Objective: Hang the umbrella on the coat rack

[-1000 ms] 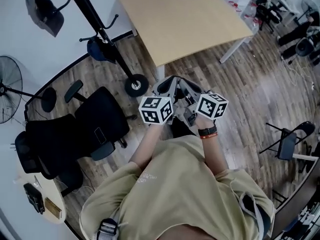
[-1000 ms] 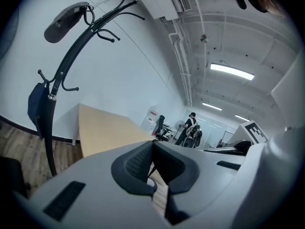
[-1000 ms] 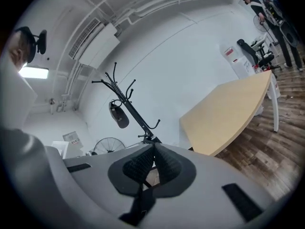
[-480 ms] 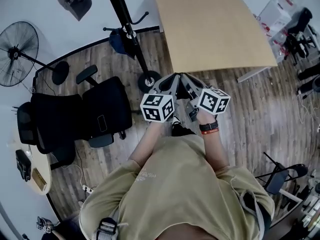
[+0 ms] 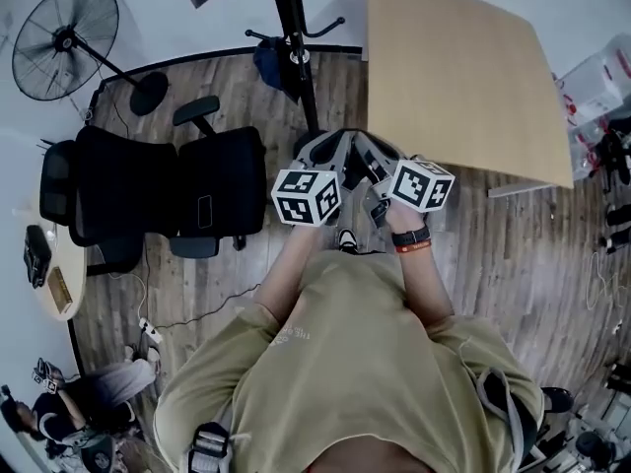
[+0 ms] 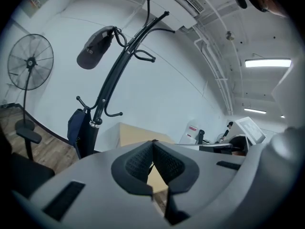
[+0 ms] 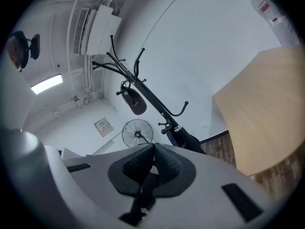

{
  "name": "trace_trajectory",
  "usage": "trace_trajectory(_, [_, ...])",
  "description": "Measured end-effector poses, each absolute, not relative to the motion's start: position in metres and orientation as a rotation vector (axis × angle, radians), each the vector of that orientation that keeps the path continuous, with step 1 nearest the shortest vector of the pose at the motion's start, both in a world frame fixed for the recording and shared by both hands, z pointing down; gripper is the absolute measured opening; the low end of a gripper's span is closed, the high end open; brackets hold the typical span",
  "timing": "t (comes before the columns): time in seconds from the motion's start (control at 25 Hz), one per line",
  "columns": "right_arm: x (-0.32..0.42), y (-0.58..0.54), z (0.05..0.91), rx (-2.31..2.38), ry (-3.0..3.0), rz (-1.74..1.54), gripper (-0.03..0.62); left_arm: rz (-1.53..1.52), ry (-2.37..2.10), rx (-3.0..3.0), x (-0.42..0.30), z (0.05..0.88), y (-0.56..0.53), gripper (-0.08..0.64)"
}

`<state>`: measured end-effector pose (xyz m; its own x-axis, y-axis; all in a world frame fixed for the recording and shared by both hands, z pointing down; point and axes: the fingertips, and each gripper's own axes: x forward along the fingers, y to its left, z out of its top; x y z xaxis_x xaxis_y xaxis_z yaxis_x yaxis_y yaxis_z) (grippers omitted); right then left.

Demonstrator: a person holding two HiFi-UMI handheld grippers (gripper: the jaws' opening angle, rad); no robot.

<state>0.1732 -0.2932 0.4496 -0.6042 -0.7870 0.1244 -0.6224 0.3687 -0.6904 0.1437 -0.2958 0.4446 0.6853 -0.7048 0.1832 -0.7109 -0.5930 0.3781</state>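
The black coat rack [image 5: 293,37] stands just ahead of me, next to the table; it also shows as a coat rack [image 6: 113,73] in the left gripper view and a coat rack [image 7: 145,92] in the right one. A dark blue folded umbrella [image 5: 270,65] hangs by the pole from a low hook, seen too as the umbrella [image 6: 77,128] and the umbrella [image 7: 185,138]. My left gripper [image 5: 325,152] and right gripper [image 5: 373,156] sit side by side before my chest, both shut and holding nothing. The left gripper [image 6: 153,143] and right gripper [image 7: 154,147] have their pads touching.
A dark cap [image 6: 94,47] hangs high on the rack. The wooden table [image 5: 463,77] lies to the right. Black office chairs [image 5: 163,195] stand to the left, a standing fan [image 5: 64,39] beyond them. A round white table [image 5: 54,279] and a person [image 5: 69,417] are at lower left.
My view has swung left: the coat rack and table have slid rightward in the head view and the fan has come in. Both grippers stay shut, together in front of me.
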Motion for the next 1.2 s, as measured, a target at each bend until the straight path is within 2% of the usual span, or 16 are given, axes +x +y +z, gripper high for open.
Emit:
trace_trajectory(0.68, [0.127,-0.377,0.462,-1.045,2.566,-1.151,0.018,-0.011,-1.32,2.331,0.096,0.457,-0.376,0.023])
trace_trajectory(1.2, [0.09,-0.432,0.472,-1.055,2.584,-1.159,0.018,0.001,-1.327,2.315,0.06,0.466,-0.43,0.023])
